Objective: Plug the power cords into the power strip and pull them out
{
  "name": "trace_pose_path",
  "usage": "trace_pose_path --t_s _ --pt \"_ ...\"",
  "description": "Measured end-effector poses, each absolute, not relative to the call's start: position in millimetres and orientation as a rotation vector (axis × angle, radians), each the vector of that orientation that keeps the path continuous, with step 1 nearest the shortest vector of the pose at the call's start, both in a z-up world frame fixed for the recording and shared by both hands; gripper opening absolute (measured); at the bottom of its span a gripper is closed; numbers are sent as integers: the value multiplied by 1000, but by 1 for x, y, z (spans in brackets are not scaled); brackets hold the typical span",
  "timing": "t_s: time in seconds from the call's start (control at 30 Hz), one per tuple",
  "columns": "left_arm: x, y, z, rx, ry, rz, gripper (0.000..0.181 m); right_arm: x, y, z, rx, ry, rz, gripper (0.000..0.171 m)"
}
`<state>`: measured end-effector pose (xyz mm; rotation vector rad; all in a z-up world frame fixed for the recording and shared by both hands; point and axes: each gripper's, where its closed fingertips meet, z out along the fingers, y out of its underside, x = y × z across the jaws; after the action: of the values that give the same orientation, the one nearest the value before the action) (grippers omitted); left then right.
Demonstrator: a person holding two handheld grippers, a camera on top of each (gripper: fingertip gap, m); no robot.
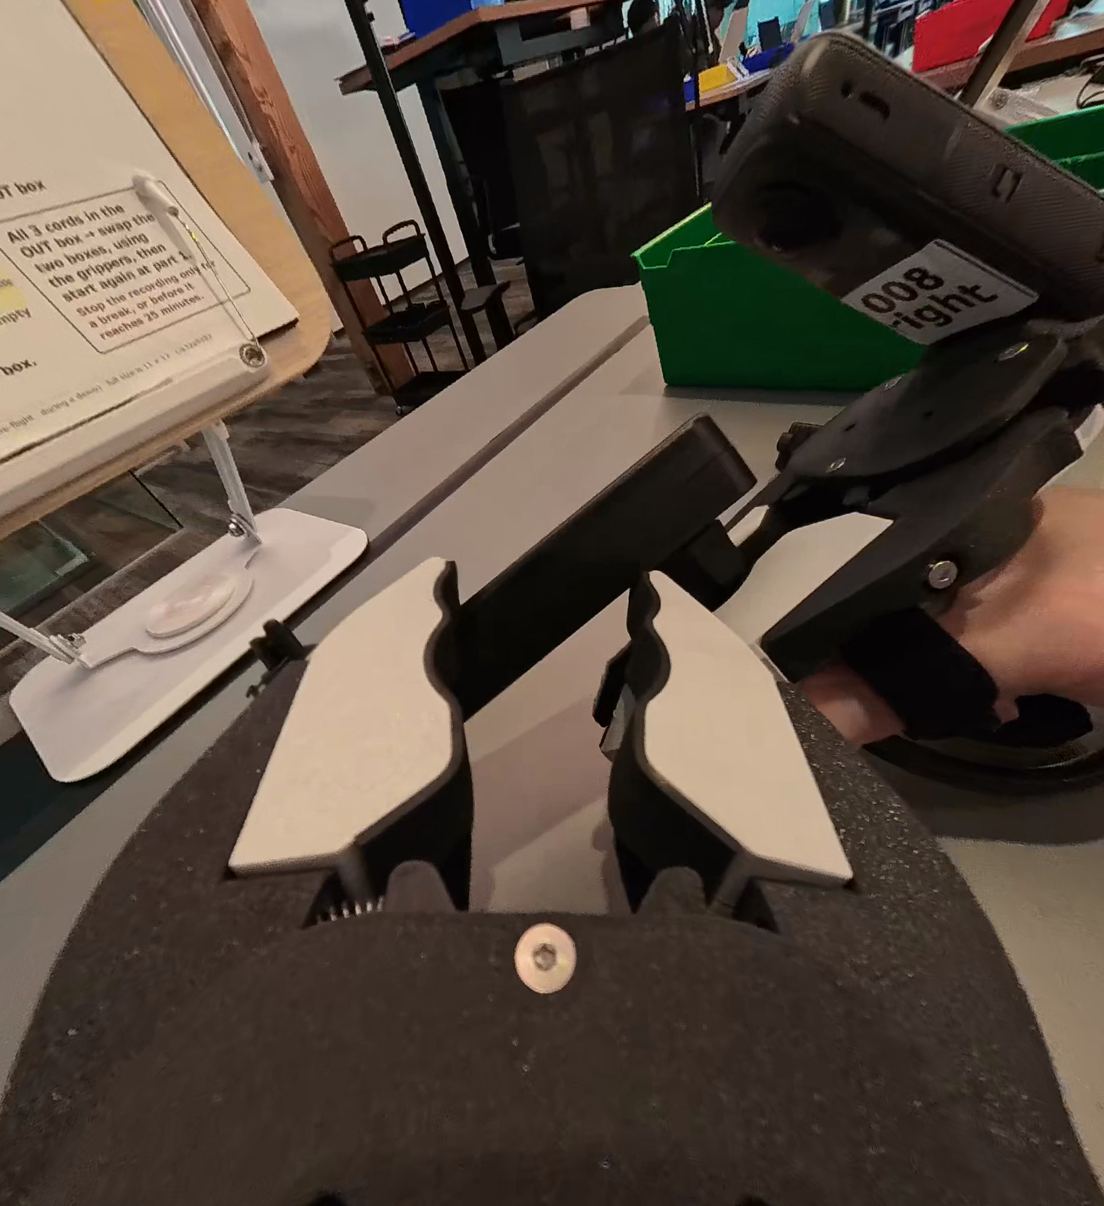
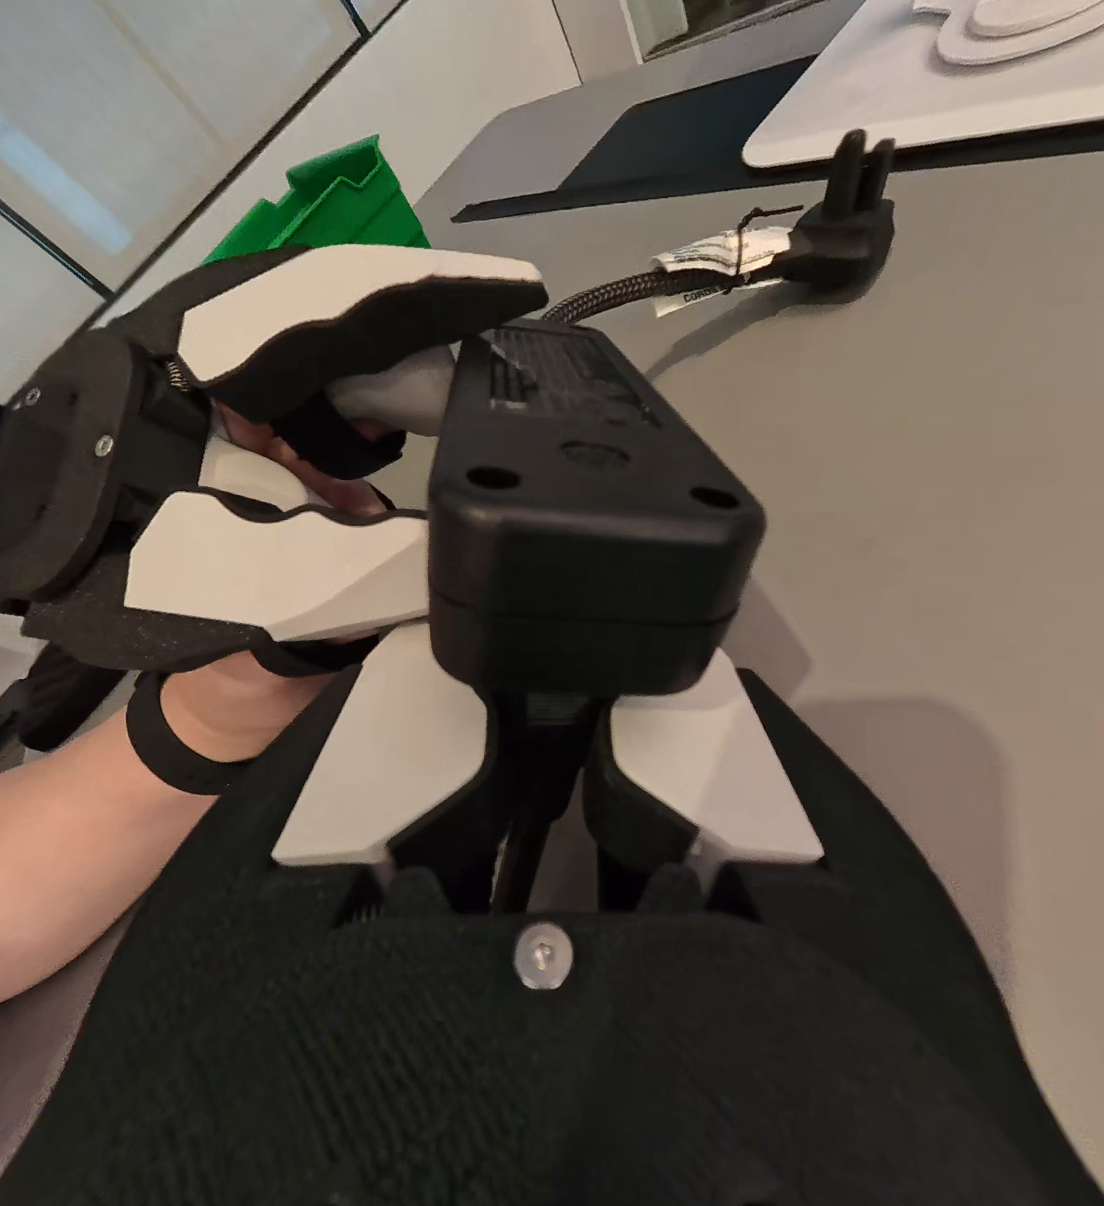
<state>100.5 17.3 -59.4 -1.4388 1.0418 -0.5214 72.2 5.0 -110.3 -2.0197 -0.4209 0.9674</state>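
The black power strip [image 2: 592, 522] is lifted off the grey table [image 2: 960, 555], its underside facing the right wrist view. My left gripper [image 1: 543, 607] straddles it across its width and is shut on it; it also shows in the right wrist view [image 2: 481, 417]. My right gripper [image 2: 546, 705] is shut on a black plug [image 2: 556, 708] at the strip's near end, and its cord [image 2: 523, 848] runs back between the fingers. In the left wrist view the strip [image 1: 601, 522] runs up to the right gripper [image 1: 725, 535]. The strip's own braided cable and plug [image 2: 849, 222] lie on the table.
A green bin [image 1: 765, 313] stands at the back right of the table. An instruction sheet on a stand [image 1: 112, 261] with a white base [image 1: 197, 626] stands to the left. A loop of black cord [image 1: 993, 770] lies under the person's right hand. My right fingertips sit around 6 centimeters from my left ones.
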Motion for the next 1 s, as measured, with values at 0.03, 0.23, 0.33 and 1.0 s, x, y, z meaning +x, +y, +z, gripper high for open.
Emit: trace_pose_path --t_s 0.03,0.23,0.33,1.0 --pt "101 16 -58 -1428 1051 -510 50 72 4 -110 -2011 -421 972 24" --pt "102 14 -56 -1424 1028 -556 50 74 0 -107 -2019 -438 951 25" --pt "100 13 -56 -1432 1019 -576 50 74 1 -107 -2006 -443 918 25" --pt "102 18 -65 -1504 975 -700 50 80 9 -111 -1968 -405 744 27"
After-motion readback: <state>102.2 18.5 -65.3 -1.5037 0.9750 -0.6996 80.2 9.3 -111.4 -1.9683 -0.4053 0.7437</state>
